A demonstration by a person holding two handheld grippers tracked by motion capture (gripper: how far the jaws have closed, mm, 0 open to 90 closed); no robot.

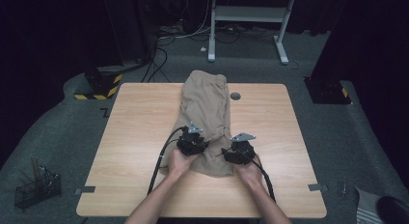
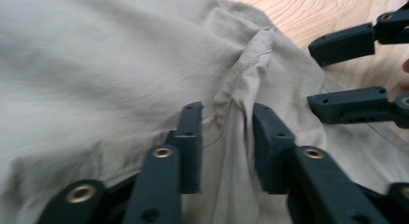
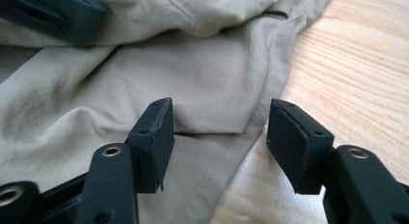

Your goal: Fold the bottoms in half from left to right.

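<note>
A pair of khaki trousers (image 1: pixel 205 118) is laid lengthwise down the middle of a light wooden table (image 1: pixel 135 132), the far end reaching the table's back edge and the near end bunched between the two hands. The left gripper (image 1: pixel 194 143) is held at the garment's near left part, with its grey plate on top. In the left gripper view its jaws are seen parted by a modest gap, and a raised, wrinkled fold of the cloth (image 2: pixel 241 89) is seen standing between them; whether the fold is actually pinched cannot be told, since the fabric near the jaws is blurred. The right gripper (image 1: pixel 238 150) is held just beside it, at the garment's near right edge. In the right gripper view its jaws are spread wide, with nothing held; a stitched hem (image 3: pixel 226 151) is seen running between them, where cloth meets bare wood. The right gripper's jaws are also visible at the right of the left gripper view (image 2: pixel 347 72), open, above the cloth. A small dark round disc (image 1: pixel 235 96) is set in the table just beside the trousers' far right side.
</note>
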